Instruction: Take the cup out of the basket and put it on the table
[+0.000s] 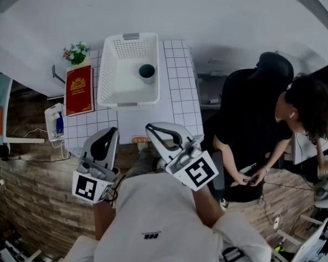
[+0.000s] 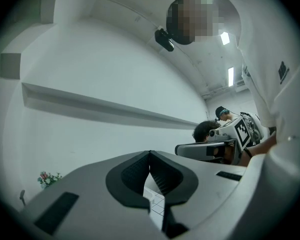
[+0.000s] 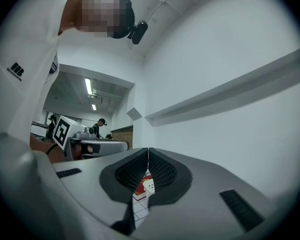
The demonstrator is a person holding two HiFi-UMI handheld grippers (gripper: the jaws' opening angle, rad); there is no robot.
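A dark cup (image 1: 147, 71) stands upright inside the white slotted basket (image 1: 113, 83), toward its right side, on the white tiled table (image 1: 180, 91). My left gripper (image 1: 111, 130) and my right gripper (image 1: 150, 127) hover side by side over the table's near edge, well short of the basket. In the left gripper view the left gripper (image 2: 150, 154) has its pads pressed together with nothing between them. In the right gripper view the right gripper (image 3: 148, 150) is likewise shut and empty. Both gripper cameras point up at a white wall, so neither shows the cup.
A red book (image 1: 79, 89) lies left of the basket, with a small flower pot (image 1: 75, 52) behind it. A white device (image 1: 56, 121) sits at the table's left front corner. A person in black (image 1: 257, 119) stands close by the table's right side.
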